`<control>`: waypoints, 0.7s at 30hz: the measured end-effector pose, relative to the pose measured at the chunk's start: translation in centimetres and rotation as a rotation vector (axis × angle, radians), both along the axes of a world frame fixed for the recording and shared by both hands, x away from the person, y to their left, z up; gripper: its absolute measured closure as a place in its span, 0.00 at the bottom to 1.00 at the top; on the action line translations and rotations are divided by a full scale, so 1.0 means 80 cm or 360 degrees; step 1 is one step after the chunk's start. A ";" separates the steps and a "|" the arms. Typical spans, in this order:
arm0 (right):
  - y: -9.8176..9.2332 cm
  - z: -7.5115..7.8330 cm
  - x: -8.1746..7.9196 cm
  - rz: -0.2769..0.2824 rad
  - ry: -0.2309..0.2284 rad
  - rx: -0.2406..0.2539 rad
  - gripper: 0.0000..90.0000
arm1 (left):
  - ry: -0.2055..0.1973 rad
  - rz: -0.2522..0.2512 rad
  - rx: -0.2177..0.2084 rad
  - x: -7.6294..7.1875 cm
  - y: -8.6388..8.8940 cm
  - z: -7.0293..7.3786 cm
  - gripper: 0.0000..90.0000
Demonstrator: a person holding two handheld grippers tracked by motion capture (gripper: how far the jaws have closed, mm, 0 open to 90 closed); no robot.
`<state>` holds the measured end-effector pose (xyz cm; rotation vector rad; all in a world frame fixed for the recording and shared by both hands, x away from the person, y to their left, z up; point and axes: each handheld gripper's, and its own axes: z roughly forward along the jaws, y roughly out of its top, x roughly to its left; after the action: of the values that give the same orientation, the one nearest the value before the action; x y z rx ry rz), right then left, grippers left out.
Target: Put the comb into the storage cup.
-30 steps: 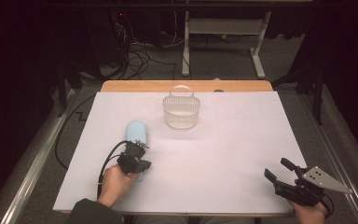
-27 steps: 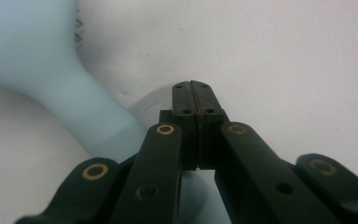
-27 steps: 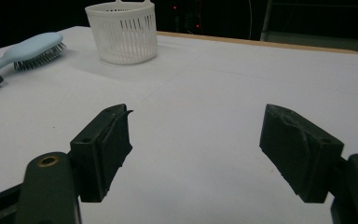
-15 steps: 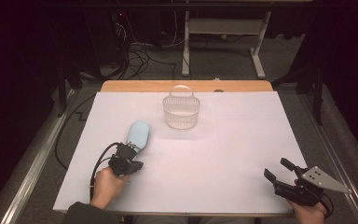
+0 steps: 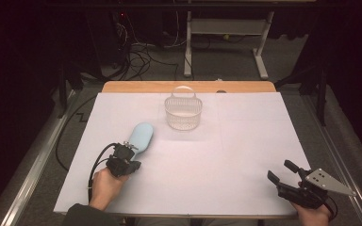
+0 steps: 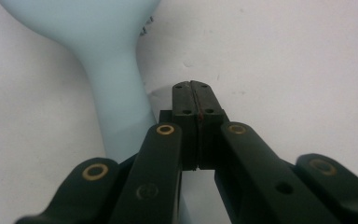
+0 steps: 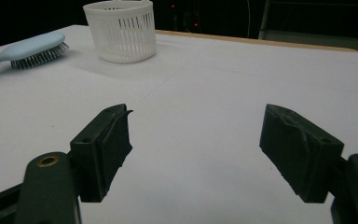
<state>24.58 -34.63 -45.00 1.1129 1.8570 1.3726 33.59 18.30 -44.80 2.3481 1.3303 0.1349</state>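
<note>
Across the middle of the high view spreads the surface (image 5: 226,155), a flat matte white sheet with a strip of pale wood showing along its far edge. Above centre stands a small round white plastic basket (image 5: 183,113) with slatted walls and an arched handle. Left of centre lies a pale blue, smooth plastic hairbrush (image 5: 140,136) with an oval head, bristles down, its narrow handle pointing toward the lower left of the frame.

At the lower left the left gripper (image 5: 124,157), black and jointed with a cable looping behind it, sits at the handle end of the brush. At the lower right the right gripper (image 5: 280,173), black with a grey three-cornered plate, rests low over the surface.

Since the earlier frames the left hand has drawn slightly toward the lower left, and the brush now lies tilted along that line; the right gripper has kept its place.

In the left gripper view the fingers (image 6: 186,100) are pressed fully together with nothing between them, and the brush handle runs just beside their left flank, outside the grip. The right fingers (image 7: 105,140) stand wide apart, holding nothing, well away from the brush.
</note>
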 end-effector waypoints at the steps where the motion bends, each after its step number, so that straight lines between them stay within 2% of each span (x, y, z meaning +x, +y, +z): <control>1: 0.000 0.000 0.000 -0.0002 -0.0001 0.0003 0.28 | -0.0002 0.0002 0.0006 0.001 0.000 0.000 0.98; 16: 0.000 0.000 -0.001 -0.0007 0.0003 0.0003 0.28 | -0.0013 0.0013 0.0017 0.002 0.002 0.000 0.97; 21: -0.001 0.000 -0.001 -0.0008 0.0003 0.0005 0.27 | -0.0023 -0.0017 -0.0029 0.001 0.002 0.003 0.97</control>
<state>24.49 -34.67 -45.02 1.1200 1.8531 1.3727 33.68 18.50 -44.59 2.3341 1.3070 0.1354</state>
